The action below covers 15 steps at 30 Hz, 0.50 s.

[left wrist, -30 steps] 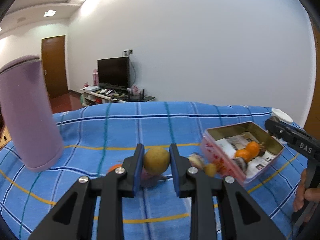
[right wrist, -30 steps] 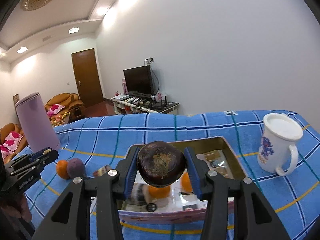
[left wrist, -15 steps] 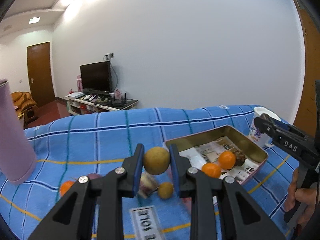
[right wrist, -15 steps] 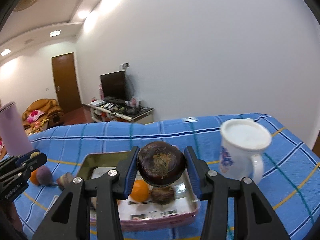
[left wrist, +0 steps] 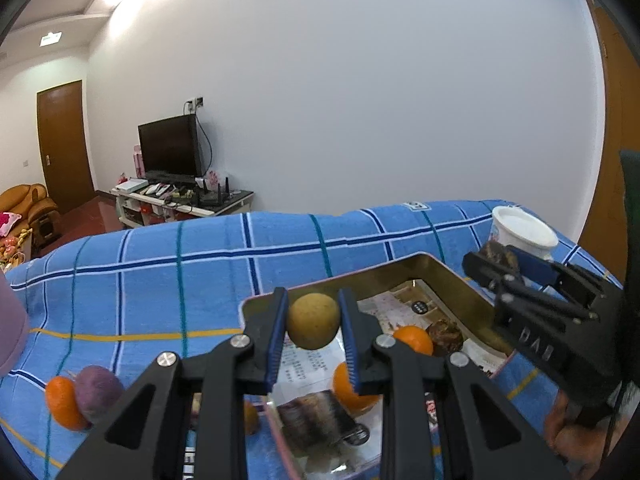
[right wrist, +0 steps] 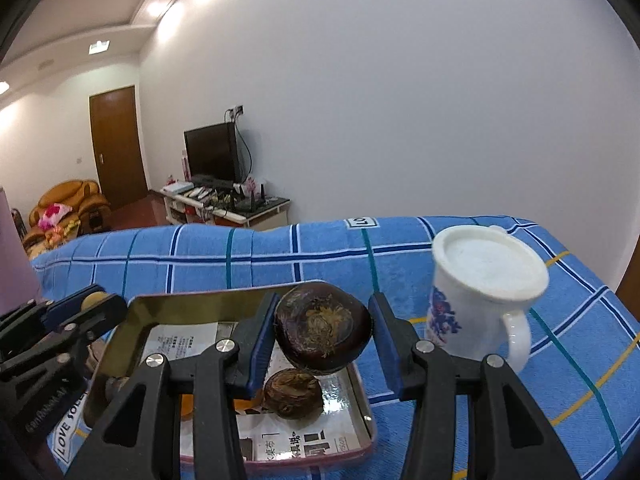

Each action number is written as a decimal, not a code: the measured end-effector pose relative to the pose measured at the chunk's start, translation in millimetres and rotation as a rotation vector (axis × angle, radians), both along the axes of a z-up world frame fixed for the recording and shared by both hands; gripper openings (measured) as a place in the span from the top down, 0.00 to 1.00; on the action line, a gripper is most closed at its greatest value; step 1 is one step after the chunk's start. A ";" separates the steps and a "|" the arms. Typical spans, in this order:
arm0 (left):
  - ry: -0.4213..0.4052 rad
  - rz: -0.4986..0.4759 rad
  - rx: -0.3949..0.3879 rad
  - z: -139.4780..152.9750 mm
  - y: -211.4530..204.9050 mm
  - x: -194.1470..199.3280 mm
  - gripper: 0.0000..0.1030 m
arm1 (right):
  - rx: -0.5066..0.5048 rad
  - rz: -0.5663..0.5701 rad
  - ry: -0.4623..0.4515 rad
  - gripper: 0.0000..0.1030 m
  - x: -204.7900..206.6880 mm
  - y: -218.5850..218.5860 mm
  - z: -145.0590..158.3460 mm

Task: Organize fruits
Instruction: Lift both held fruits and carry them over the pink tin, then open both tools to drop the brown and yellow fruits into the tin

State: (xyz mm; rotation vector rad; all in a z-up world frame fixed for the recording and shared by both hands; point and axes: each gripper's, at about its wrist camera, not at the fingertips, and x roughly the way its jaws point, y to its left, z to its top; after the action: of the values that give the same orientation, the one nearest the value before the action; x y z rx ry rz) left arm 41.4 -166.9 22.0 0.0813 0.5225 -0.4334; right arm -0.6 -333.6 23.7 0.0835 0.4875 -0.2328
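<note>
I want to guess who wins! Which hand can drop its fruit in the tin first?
Probably the right. Its jaws hold the dark fruit directly above the tin, over another dark fruit. The left's yellow fruit hangs nearer the tin's rim.

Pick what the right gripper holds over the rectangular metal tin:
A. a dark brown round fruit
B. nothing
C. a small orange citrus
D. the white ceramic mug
A: the right gripper is shut on a dark brown round fruit, hanging above the rectangular metal tin.

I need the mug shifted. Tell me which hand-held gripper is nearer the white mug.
Right. The right hand-held gripper is beside the white mug, to its left; the left hand-held gripper is over the tin's far side.
</note>
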 end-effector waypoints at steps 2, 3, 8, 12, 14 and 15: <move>0.013 0.002 0.003 -2.6 -5.6 4.1 0.74 | 0.003 0.005 0.016 0.53 4.2 1.5 -3.1; 0.020 0.004 0.005 -4.3 -7.6 5.5 0.74 | 0.007 0.010 0.025 0.53 6.6 2.1 -4.8; 0.048 0.022 0.034 -14.1 -14.9 12.5 0.74 | -0.029 0.028 0.073 0.53 18.9 9.1 -14.7; 0.078 0.038 0.038 -19.6 -14.2 18.7 0.74 | -0.013 0.049 0.095 0.53 27.3 9.3 -18.1; 0.095 0.043 0.041 -22.2 -13.6 22.2 0.74 | 0.000 0.059 0.108 0.53 30.6 7.2 -20.6; 0.102 0.046 0.041 -23.0 -13.1 24.0 0.74 | 0.010 0.064 0.116 0.53 32.1 6.2 -21.7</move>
State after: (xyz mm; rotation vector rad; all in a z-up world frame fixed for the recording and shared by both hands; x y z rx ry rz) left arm 65.4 -180.1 -1.0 0.0863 0.6326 -0.3833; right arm 31.6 -327.4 2.0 0.0645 0.6061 -0.1727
